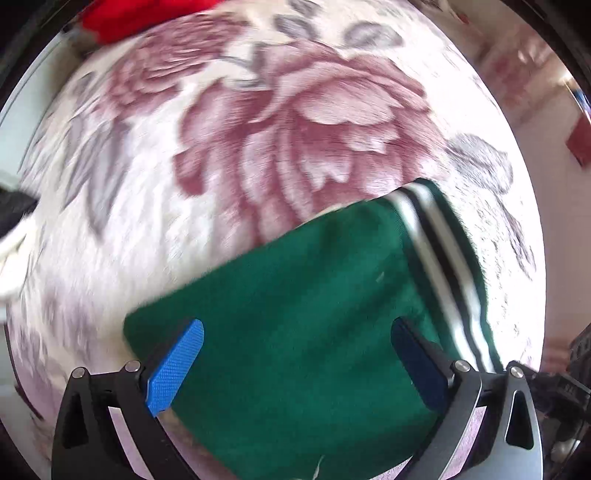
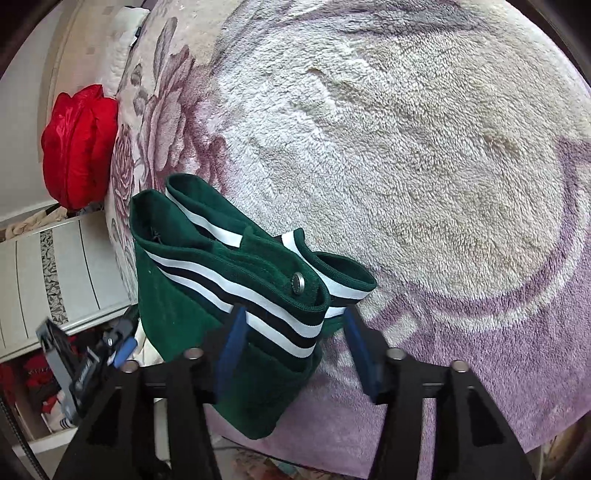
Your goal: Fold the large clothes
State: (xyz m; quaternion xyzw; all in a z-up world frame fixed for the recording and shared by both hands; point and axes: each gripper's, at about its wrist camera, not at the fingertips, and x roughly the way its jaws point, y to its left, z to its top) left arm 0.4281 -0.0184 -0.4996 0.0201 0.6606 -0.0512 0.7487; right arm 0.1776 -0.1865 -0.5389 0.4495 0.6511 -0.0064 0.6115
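A dark green garment with white and black striped bands lies folded in a bundle on a fleecy floral blanket. A metal snap button shows on its upper band. My right gripper is open. The striped band lies between its blue pads, against the left pad and clear of the right one. In the left wrist view, which is blurred, my left gripper points down over the green garment. It is wide open, and its pads are not pressing the cloth.
A shiny red bundle sits at the blanket's far left edge, also seen as the red bundle at the top of the left wrist view. A white panelled cabinet stands beside the bed, with clutter below it. The blanket spreads wide beyond the garment.
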